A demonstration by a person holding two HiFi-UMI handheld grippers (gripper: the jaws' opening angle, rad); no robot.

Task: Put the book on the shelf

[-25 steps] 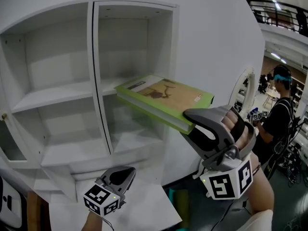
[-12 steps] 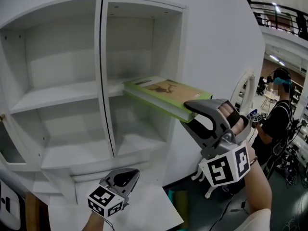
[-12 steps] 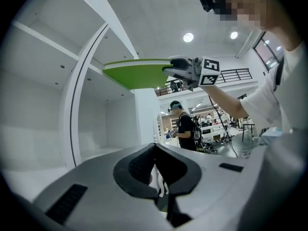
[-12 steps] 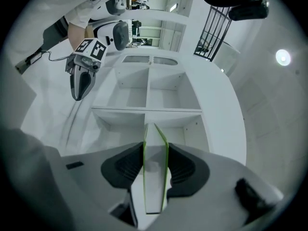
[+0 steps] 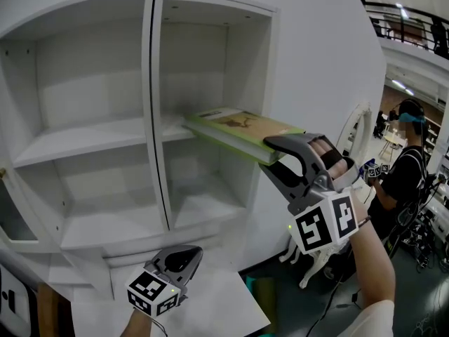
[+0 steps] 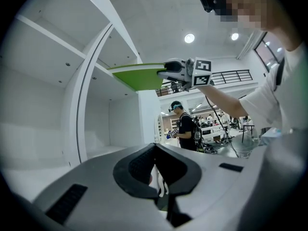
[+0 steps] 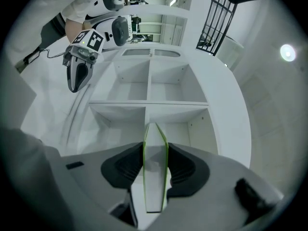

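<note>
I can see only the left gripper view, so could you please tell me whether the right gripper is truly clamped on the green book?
Observer: Yes; in its own view the right gripper has its pads pressed on both covers of the book.
Operator: Which compartment is it pointed into?
Observer: The upper right compartment; the book's far end is just over the middle board.
Operator: And where is my left gripper?
Observer: The left gripper is low, over the white ledge at the unit's foot.

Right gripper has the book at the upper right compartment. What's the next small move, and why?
Probably slide the book further in, kept flat, before letting go: the right gripper clamps its near edge, and only its far end is over the shelf board; the rest overhangs.
</note>
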